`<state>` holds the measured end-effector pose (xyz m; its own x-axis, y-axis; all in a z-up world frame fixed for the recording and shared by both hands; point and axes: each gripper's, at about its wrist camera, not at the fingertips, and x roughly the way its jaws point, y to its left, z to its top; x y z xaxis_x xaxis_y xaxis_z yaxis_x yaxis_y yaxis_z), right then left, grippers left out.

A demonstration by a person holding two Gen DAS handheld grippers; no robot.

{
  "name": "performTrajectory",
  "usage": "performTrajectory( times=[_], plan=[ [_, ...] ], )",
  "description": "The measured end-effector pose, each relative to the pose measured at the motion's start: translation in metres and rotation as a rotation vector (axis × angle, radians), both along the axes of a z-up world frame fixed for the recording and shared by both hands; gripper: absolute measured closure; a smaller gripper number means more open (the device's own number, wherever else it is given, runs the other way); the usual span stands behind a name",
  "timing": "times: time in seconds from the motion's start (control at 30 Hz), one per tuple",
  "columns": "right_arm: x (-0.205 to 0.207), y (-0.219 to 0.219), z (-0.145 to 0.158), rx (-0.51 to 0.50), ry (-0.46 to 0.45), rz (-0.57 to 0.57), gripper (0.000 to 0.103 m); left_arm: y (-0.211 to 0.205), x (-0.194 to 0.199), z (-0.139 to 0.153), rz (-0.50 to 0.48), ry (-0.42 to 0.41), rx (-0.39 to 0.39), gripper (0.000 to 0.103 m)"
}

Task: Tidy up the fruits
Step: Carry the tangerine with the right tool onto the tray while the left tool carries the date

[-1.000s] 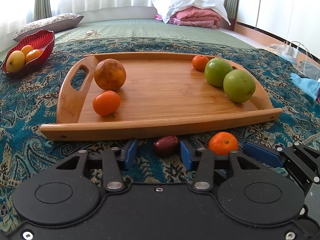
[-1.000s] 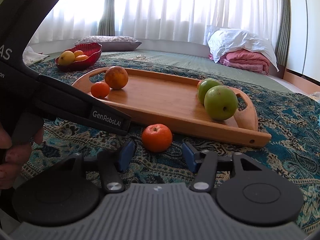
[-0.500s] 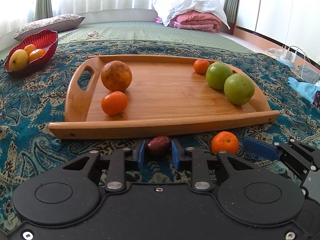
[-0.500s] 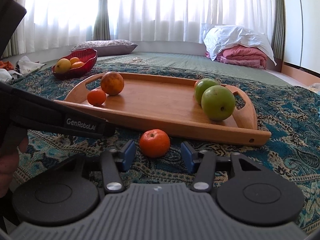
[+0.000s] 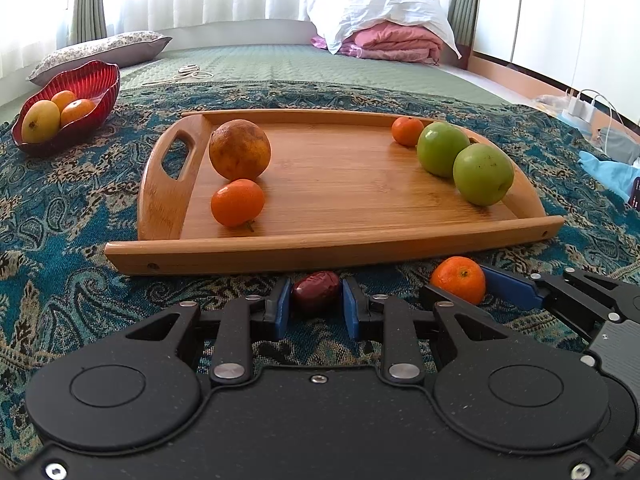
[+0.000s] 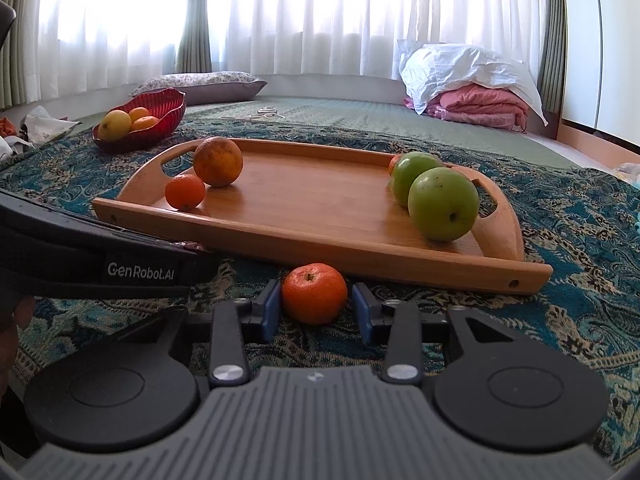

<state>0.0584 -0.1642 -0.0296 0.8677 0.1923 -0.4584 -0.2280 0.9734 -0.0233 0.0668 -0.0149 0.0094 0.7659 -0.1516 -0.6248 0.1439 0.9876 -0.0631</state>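
My left gripper (image 5: 315,306) is shut on a dark red date (image 5: 316,291) in front of the wooden tray (image 5: 320,248). My right gripper (image 6: 315,312) has its blue pads close on both sides of a mandarin (image 6: 315,293) on the cloth; the mandarin also shows in the left wrist view (image 5: 459,285). The tray (image 6: 320,246) holds a large orange (image 5: 239,149), a mandarin (image 5: 237,202), a small mandarin (image 5: 407,131) and two green apples (image 5: 482,174).
A red bowl (image 5: 90,84) with a yellow fruit and mandarins sits at the far left on the patterned blue cloth (image 5: 60,208). Folded bedding (image 5: 384,36) lies at the back. Cables and a charger (image 5: 580,106) are at the right. The left gripper's body (image 6: 92,256) crosses the right wrist view.
My left gripper has closed onto the date. My right gripper has moved forward around the mandarin and its pads have narrowed on it.
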Motion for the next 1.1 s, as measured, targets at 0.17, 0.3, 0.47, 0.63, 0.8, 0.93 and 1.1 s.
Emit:
performTrajectory(
  times=[0.17,0.3,0.47,0.63,0.8,0.93,1.1],
  plan=[
    [0.004,0.003,0.0,-0.002,0.005,-0.007,0.061,0.0,0.0,0.0,0.001,-0.001,-0.003,0.077],
    [0.005,0.003,0.001,0.005,0.011,-0.014,0.063,0.0,-0.001,0.001,0.002,-0.004,-0.003,0.077],
    [0.005,0.003,0.005,0.002,0.009,-0.022,0.064,0.001,-0.002,0.008,0.001,-0.021,-0.011,0.077],
    [0.004,-0.001,0.015,0.016,-0.017,-0.036,0.064,0.004,-0.001,0.02,0.01,-0.05,-0.033,0.077],
    [0.01,-0.004,0.024,0.023,-0.039,-0.048,0.064,0.004,0.007,0.029,0.016,-0.073,-0.038,0.077],
    [0.019,-0.004,0.028,0.031,-0.045,-0.06,0.064,0.003,0.015,0.033,0.015,-0.083,-0.032,0.077],
    [0.033,-0.005,0.032,0.033,-0.046,-0.069,0.064,0.0,0.03,0.034,0.013,-0.085,-0.023,0.077]
  ],
)
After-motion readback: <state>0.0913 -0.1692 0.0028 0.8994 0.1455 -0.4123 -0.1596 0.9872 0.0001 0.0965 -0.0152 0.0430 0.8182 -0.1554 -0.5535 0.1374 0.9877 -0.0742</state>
